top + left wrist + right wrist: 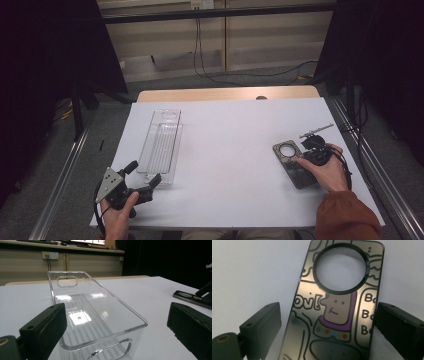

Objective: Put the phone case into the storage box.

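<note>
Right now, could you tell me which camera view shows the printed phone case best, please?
The right gripper view: the phone case lies close between the open tool, so its cartoon print and round camera hole read clearly. The high view shows it small and dark, partly under the person's hand. The left gripper view catches a thin sliver at the right edge.

Dim, soft focus — glare on clear tray [100, 315].

Phone case [337, 315] with cartoon lettering "ovi" and "Bo" repeated, ring print too small to read
</note>
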`<move>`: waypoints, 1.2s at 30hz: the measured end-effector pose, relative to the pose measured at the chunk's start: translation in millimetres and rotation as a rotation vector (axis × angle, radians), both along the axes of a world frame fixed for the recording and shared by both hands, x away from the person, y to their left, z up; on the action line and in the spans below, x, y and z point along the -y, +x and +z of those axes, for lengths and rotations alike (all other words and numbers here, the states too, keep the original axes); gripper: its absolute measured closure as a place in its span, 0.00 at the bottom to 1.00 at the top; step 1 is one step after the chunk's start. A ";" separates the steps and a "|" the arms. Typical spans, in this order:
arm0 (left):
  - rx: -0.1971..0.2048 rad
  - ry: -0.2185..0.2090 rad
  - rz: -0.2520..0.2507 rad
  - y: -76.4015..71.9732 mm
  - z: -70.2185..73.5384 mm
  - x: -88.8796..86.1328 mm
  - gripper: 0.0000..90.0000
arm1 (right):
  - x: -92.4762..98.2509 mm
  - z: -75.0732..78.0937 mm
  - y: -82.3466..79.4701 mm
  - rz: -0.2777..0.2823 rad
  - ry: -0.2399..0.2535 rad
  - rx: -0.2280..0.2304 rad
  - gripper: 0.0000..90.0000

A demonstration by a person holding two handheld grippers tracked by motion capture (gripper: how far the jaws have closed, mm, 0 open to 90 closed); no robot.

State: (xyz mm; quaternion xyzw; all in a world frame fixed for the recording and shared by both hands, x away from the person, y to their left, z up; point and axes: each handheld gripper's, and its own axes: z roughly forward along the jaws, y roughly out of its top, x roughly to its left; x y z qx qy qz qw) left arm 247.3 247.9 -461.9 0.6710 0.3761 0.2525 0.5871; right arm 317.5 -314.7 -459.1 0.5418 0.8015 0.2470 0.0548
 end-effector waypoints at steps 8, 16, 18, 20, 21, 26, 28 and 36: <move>-0.001 -0.002 -0.004 0.4 -0.3 0.7 0.03 | -4.9 -5.0 4.7 0.004 -0.044 -0.040 0.05; -0.001 -0.001 -0.009 0.9 -0.4 0.5 0.03 | -14.2 -5.2 11.1 0.012 -0.129 -0.057 0.04; -0.002 -0.006 -0.006 1.1 -0.6 0.8 0.03 | -16.6 -6.4 12.2 0.019 -0.142 -0.060 0.02; -0.003 -0.006 -0.008 0.9 -0.6 1.1 0.03 | -19.2 -8.0 12.0 0.011 -0.140 -0.059 0.00; -0.005 -0.007 -0.016 0.8 -0.6 1.4 0.03 | -20.4 -7.9 11.5 0.008 -0.156 -0.064 0.00; -0.005 -0.009 -0.016 0.7 -0.6 1.6 0.03 | -21.8 -8.4 12.7 -0.002 -0.166 -0.074 0.00; -0.006 -0.010 -0.012 0.9 -0.6 1.7 0.03 | -21.9 -8.1 13.8 -0.003 -0.165 -0.083 0.00; -0.005 -0.009 -0.021 0.6 -0.7 2.6 0.03 | -28.8 -10.4 15.5 0.005 -0.219 -0.085 0.00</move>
